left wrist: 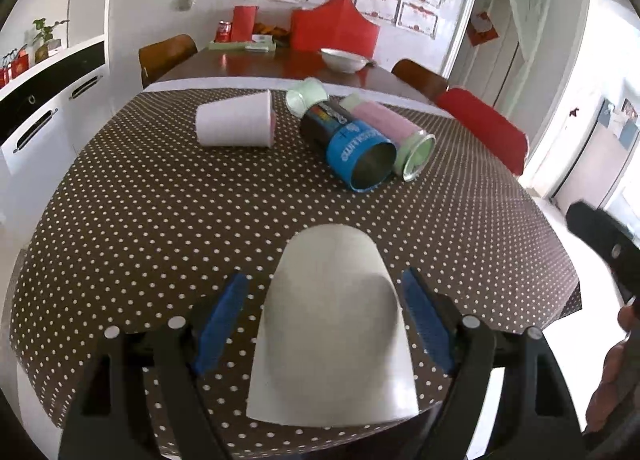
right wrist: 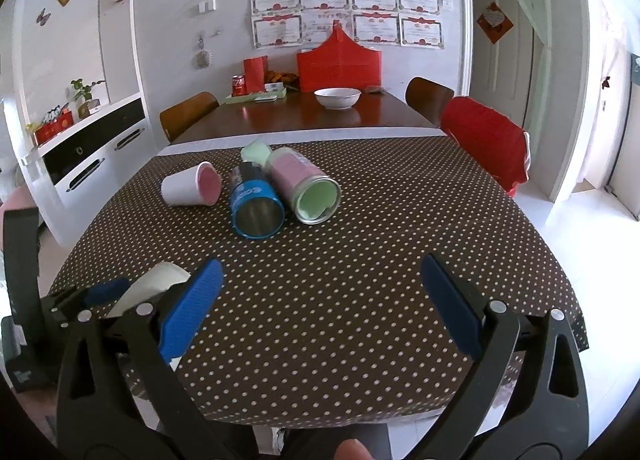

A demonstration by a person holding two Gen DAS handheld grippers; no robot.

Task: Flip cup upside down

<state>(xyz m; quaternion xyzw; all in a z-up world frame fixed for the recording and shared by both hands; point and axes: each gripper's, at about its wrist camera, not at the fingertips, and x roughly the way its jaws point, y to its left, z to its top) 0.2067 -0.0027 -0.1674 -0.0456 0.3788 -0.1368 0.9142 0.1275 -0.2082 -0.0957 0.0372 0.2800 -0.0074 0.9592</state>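
Note:
A white cup [left wrist: 332, 324] stands upside down on the polka-dot tablecloth [left wrist: 160, 199], near the front edge. My left gripper [left wrist: 326, 324] is open, its blue pads on either side of the cup with a gap on each side. In the right wrist view the same cup [right wrist: 154, 284] shows at the lower left, partly hidden behind my right gripper's left finger. My right gripper [right wrist: 324, 308] is open and empty over the cloth.
Further back lie a white cup with a pink inside [left wrist: 236, 119], a blue and black can [left wrist: 352, 143], a pink can with a green inside [left wrist: 400, 139] and a pale green cup [left wrist: 306, 95], all on their sides. A white bowl [left wrist: 344, 59] sits on the wooden table behind. A red-covered chair [left wrist: 484, 127] stands at the right.

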